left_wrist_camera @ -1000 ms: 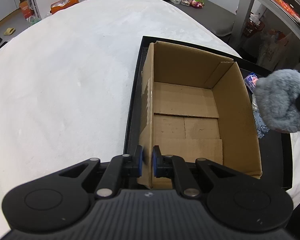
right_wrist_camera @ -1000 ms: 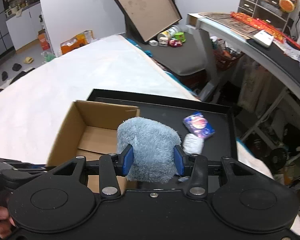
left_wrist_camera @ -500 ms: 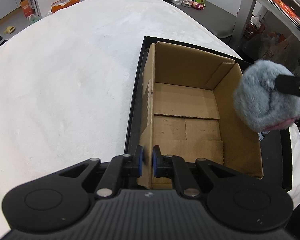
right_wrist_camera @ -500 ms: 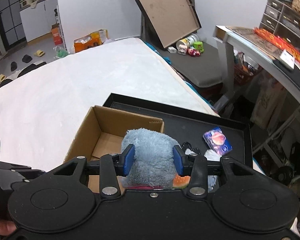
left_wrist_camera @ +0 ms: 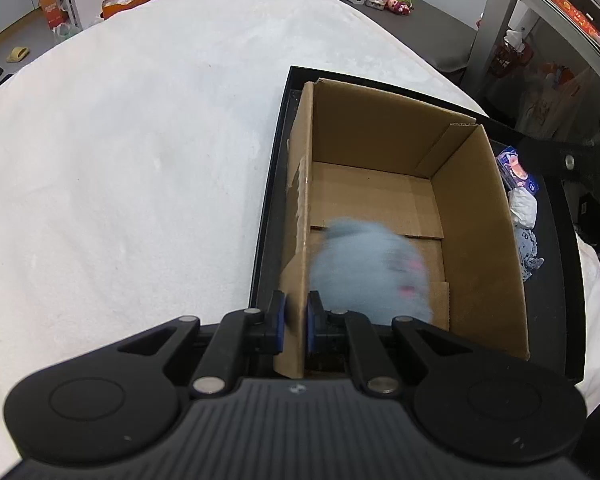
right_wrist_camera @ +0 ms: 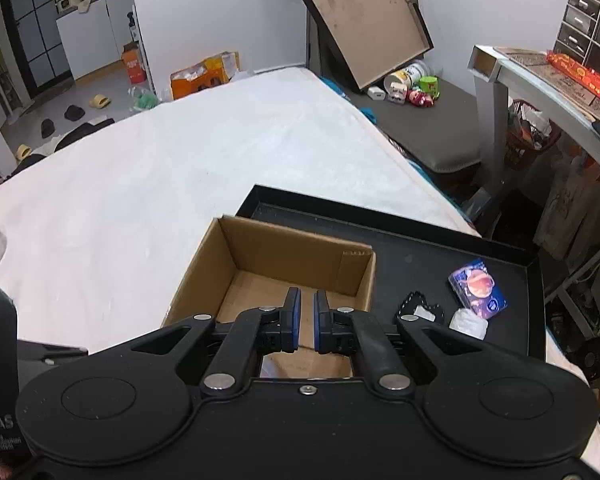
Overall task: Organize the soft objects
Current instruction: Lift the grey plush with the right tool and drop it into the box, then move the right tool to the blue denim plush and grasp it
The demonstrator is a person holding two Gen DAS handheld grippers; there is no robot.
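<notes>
An open cardboard box stands in a black tray on a white mattress. My left gripper is shut on the box's near-left wall. A fluffy blue-grey plush toy is blurred inside the box at its near end. My right gripper hovers above the box, its jaws nearly closed and empty; the plush is hidden below it in that view. Part of the right gripper shows at the right edge of the left wrist view.
On the tray right of the box lie a blue printed pouch, a white crumpled item and a black patterned cloth. The white mattress spreads left. A desk stands at the right.
My right gripper carried the plush over the box and let it go. The plush dropped into the box. The right jaws went from spread around the plush to nearly closed. Left gripper unmoved.
</notes>
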